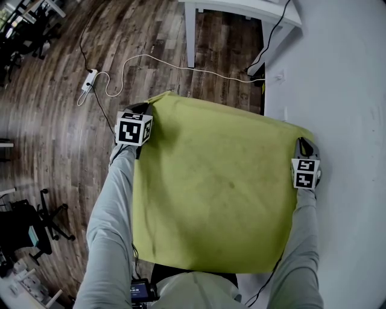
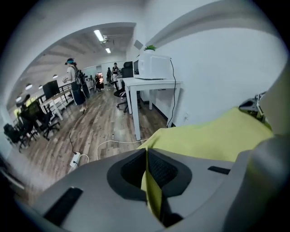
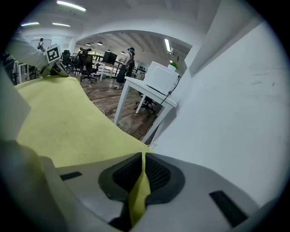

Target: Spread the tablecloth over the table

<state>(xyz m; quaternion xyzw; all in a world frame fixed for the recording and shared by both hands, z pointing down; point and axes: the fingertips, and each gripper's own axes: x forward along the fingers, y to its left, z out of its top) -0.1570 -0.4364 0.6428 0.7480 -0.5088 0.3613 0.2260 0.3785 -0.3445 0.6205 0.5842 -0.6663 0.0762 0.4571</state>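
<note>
Yellow-green tablecloth: light, limp, drapes. Left gripper and right gripper each clamp 1 far corner, judged the best hold.

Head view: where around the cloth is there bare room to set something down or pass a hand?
Bare wooden floor lies left of the left gripper, between the power strip and the chair. Crowded: a cable crosses between the tablecloth and the white table; the right gripper sits close to the wall.

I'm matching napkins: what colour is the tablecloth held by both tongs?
The tablecloth is plain yellow-green, no pattern; it shows best in the head view.
</note>
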